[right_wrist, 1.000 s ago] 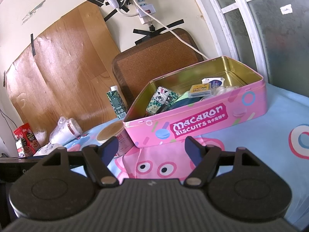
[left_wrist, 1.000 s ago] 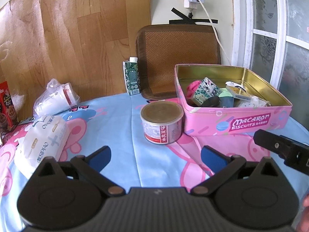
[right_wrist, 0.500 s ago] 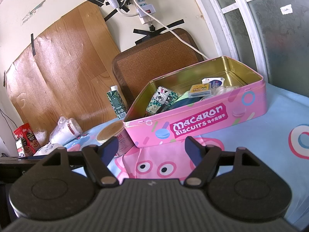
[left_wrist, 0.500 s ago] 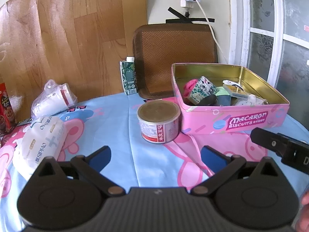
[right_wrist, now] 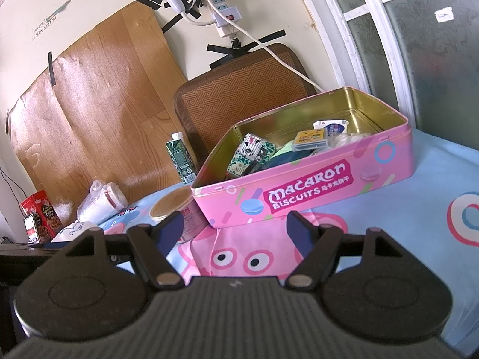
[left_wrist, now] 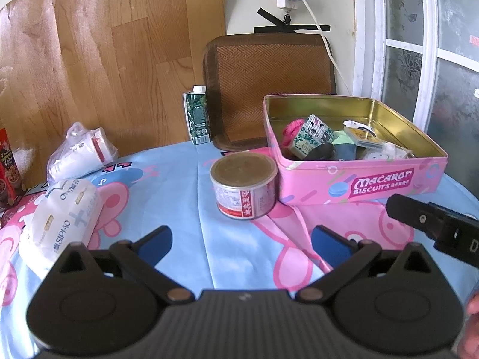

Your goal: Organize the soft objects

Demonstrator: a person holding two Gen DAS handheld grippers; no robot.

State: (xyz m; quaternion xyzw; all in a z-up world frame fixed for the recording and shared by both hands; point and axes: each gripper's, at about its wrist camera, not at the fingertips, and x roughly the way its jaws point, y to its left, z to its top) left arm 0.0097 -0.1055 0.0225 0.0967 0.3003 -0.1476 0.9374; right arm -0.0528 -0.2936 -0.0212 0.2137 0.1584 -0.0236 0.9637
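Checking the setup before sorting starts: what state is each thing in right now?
Left gripper: open, holding nothing.
Right gripper: open, holding nothing.
Biscuit tin: lid off, partly filled.
Can: upright, lid on.
Carton: upright, capped.
Tissue pack: lying flat, outside the tin.
Bagged roll: lying on its side.

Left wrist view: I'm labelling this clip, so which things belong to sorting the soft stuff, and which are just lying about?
Job:
white SIPIAO tissue pack
clear bag of white soft goods
open pink Macaron Biscuits tin
pink knitted item inside it

Lying about:
round food can
green drink carton
red snack box
brown woven mat
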